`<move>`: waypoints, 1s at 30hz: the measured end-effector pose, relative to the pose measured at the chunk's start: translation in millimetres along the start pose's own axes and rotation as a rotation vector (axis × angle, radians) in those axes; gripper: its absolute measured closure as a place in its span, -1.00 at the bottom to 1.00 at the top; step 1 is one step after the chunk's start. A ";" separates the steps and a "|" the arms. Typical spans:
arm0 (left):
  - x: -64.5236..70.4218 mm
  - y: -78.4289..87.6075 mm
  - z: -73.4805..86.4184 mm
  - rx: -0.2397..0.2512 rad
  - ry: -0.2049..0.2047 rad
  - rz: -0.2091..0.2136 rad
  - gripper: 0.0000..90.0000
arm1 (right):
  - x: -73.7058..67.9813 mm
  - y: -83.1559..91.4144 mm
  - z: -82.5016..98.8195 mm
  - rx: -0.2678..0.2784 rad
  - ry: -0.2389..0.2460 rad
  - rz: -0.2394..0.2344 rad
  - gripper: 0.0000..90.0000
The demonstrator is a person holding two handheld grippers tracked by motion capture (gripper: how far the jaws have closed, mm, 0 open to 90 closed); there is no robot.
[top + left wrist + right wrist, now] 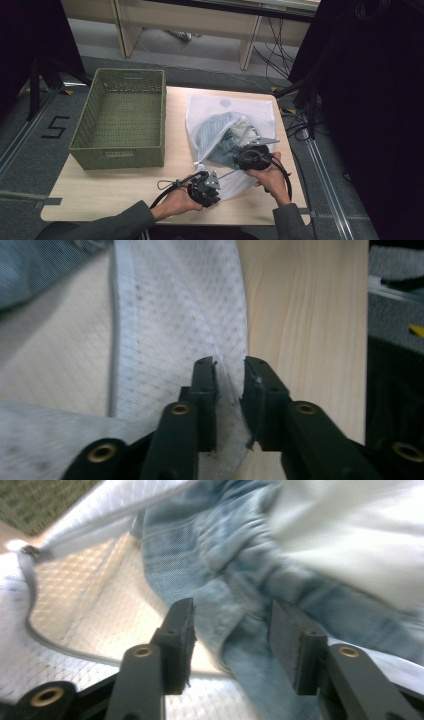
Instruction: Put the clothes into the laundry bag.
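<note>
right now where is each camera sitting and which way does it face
High view: above the person's side, looking forward and down on the table, green basket and mesh laundry bag; both forearms and hand-held grippers show.
Left gripper view: rides the left hand-held gripper, looking along its black jaws, slightly parted over the bag's mesh edge by bare wood.
Right gripper view: rides the right hand-held gripper, jaws apart, facing the denim garment in the bag's opening.
All views share the mesh bag.
</note>
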State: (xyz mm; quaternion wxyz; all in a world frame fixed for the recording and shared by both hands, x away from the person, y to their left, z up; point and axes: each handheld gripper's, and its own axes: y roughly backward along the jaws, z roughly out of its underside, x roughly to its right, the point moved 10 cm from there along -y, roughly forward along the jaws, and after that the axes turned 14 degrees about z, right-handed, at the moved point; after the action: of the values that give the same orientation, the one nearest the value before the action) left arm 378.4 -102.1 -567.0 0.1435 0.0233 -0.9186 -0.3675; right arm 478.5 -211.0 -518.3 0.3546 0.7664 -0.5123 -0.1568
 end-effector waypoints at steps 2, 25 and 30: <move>-0.4 9.4 -9.8 0.026 0.003 0.002 0.46 | 13.7 6.4 -3.3 0.058 -0.007 0.037 0.14; -86.5 94.4 -79.7 0.185 0.147 -0.204 0.07 | 34.4 16.6 1.1 0.065 -0.075 0.089 0.08; -111.6 87.6 -93.7 0.178 0.169 -0.231 0.09 | 37.9 14.5 0.7 0.071 -0.058 0.093 0.08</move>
State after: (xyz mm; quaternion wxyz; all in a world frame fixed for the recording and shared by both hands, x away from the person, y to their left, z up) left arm 517.1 -84.4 -470.2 0.1745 0.1724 -0.9233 -0.2955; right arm 484.5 -248.5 -503.8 0.3189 0.7489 -0.5627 -0.1440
